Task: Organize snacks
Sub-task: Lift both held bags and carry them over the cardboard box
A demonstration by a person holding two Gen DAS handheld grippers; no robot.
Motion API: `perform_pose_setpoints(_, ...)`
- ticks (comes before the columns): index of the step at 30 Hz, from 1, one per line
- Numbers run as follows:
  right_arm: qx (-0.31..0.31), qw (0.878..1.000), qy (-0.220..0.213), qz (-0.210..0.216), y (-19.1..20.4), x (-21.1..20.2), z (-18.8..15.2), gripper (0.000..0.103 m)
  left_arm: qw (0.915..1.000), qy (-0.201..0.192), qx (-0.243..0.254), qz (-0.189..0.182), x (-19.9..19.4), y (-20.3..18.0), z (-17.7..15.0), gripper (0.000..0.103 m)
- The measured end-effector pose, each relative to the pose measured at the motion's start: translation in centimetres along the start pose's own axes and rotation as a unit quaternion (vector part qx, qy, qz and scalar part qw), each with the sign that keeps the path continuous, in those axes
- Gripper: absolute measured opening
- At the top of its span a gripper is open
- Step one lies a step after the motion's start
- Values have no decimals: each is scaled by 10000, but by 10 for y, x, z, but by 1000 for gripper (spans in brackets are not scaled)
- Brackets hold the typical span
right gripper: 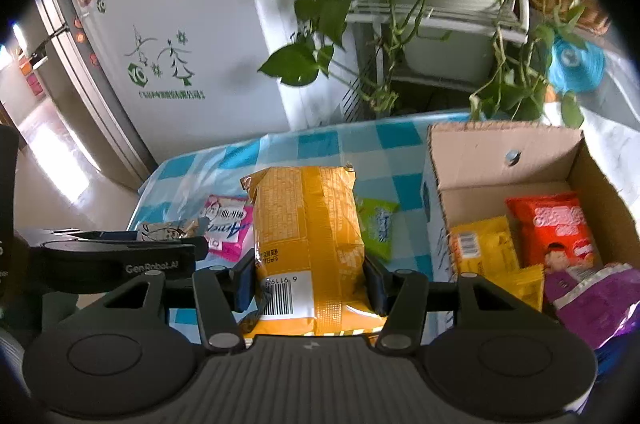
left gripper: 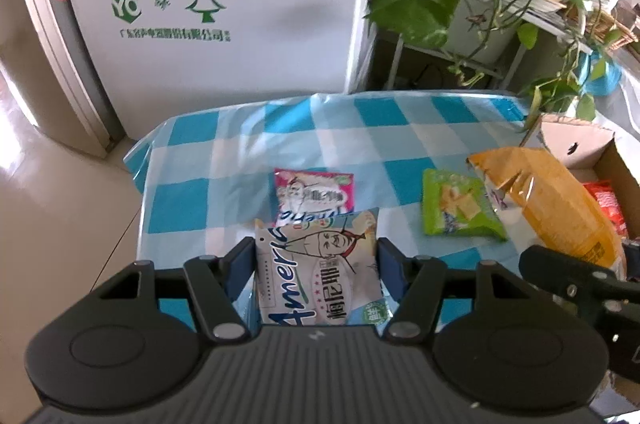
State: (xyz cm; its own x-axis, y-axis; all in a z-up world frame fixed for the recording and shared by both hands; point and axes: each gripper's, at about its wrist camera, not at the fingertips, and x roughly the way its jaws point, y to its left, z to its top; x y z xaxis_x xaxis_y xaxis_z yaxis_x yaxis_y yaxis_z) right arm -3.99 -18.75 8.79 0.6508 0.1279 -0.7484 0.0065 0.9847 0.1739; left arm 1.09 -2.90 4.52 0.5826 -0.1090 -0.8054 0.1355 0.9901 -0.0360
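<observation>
Orange snack bag (right gripper: 306, 244) clamped by right gripper (right gripper: 310, 276); white packet (left gripper: 320, 272) by left gripper (left gripper: 316, 260)

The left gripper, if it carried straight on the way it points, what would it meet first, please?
Holding the white snack packet, the left gripper would probably reach the pink snack packet on the checked tablecloth first; depth is uncertain.

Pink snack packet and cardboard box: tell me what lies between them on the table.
In the left wrist view, the green packet lies on the checked cloth between the pink packet and the cardboard box. The orange bag, held by the right gripper, hangs there too.
</observation>
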Motion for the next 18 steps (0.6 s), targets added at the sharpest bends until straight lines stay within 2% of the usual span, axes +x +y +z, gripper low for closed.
perform_pose_setpoints(9,50,9995,-293,-100,-16,-20,7,60,9996,-208,120,-155,-7,-23,4,64)
perform_pose_setpoints(18,265,9974,-600,-282,-45,-42,14,60,9971,-381,481,-449,-15,-54,2,64)
